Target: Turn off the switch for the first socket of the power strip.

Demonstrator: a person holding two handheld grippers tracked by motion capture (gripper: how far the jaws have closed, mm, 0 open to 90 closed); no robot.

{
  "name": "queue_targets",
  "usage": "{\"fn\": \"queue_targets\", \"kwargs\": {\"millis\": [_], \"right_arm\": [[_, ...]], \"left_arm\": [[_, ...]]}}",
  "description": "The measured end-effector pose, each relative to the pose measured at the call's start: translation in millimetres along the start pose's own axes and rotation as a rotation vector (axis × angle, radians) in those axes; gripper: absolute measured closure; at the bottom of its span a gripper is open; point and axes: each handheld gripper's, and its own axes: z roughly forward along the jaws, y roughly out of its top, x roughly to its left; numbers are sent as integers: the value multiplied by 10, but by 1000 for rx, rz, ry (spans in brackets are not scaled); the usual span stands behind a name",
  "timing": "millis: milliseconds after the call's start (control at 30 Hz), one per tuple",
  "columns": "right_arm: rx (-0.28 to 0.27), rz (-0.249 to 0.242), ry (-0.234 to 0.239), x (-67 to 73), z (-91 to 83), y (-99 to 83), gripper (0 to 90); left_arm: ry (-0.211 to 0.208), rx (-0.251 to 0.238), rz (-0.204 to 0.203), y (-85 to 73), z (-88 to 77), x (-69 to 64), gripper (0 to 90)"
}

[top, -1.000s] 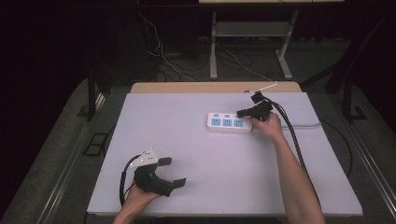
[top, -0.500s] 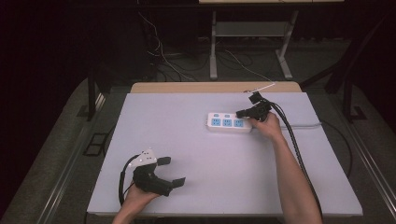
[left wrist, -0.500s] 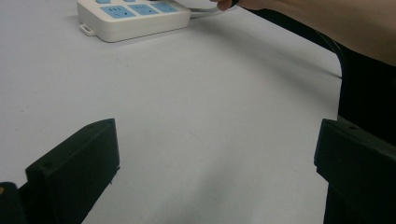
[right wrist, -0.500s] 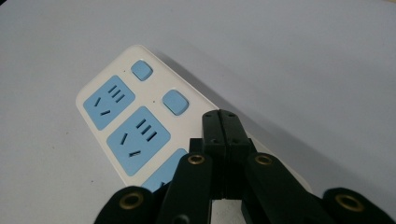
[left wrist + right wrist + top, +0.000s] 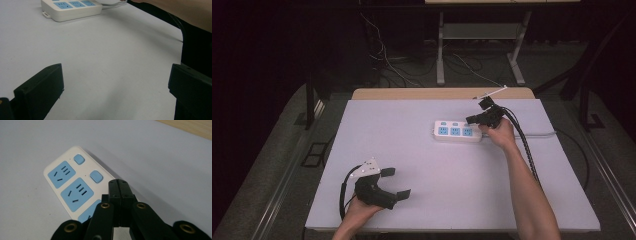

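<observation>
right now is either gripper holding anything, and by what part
Nothing is held. The left gripper is open over bare table; the right gripper is shut, empty, above the power strip.

A white-topped table (image 5: 412, 145) with a wooden far edge stands on grey carpet (image 5: 272, 165). Beyond it, loose cables (image 5: 387, 65) trail across the floor beneath a metal-legged desk (image 5: 440, 50) in darkness.
</observation>
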Motion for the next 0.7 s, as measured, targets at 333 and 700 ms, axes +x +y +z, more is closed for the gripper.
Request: {"fn": "queue_targets", "kwargs": {"millis": [333,700], "right_arm": [[4,2,9,0,-126,21,900],[4,0,4,18,-321,22,900]], "left_arm": [[-1,-3,-2,-1,0,-7,0],[-4,-4,-1,-1,-5,-18,0]]}}
